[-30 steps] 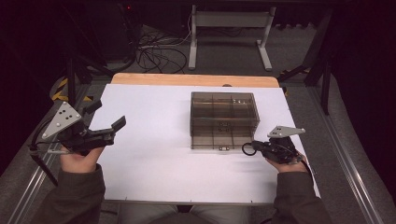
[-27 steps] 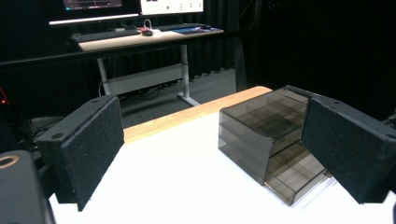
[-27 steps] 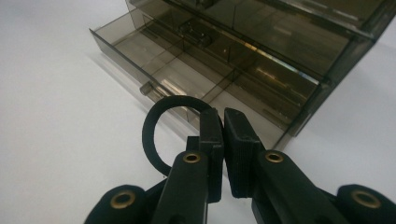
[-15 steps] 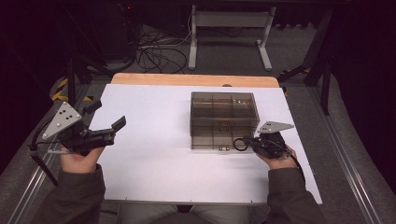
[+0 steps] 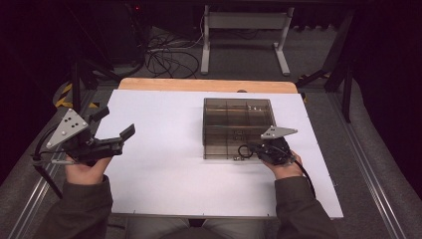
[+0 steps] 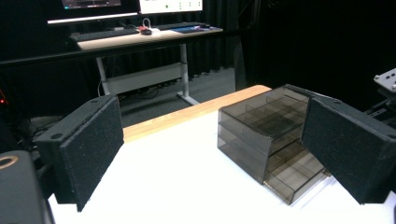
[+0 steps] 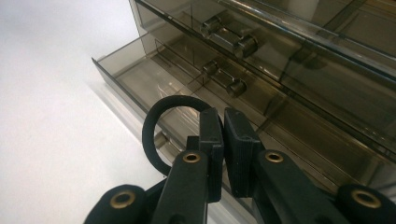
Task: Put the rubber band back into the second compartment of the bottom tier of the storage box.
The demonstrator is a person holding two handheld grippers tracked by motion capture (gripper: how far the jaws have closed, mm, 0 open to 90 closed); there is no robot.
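A black elastic ring (image 7: pixel 161 135), probably a hair tie, is pinched in the right gripper (image 7: pixel 223 135), whose jaws are pressed nearly together on one side of the loop. The rest of the ring stands free, looping off to one side of the jaws. It looks light, soft and easily bent, so a pinch on any part of the band should hold it; being rubbery, it may cling to the pads on release.

The ring hangs just in front of and slightly above the lowest drawer (image 7: pixel 154 81) of a smoky, see-through plastic drawer box (image 5: pixel 238 127). That drawer is pulled partly out and its visible compartments look empty. The drawer above it is closed. Each has a small clear double-knob handle (image 7: pixel 229 41). The box's top tray is split into compartments; a few tiny pale items may lie in the far ones, too small to tell.

In the high view the right gripper (image 5: pixel 255 149) sits at the box's near right corner. The box stands on a white table top (image 5: pixel 164 179).

The left gripper (image 5: pixel 119 140) is well to the left of the box, jaws spread wide, holding nothing.
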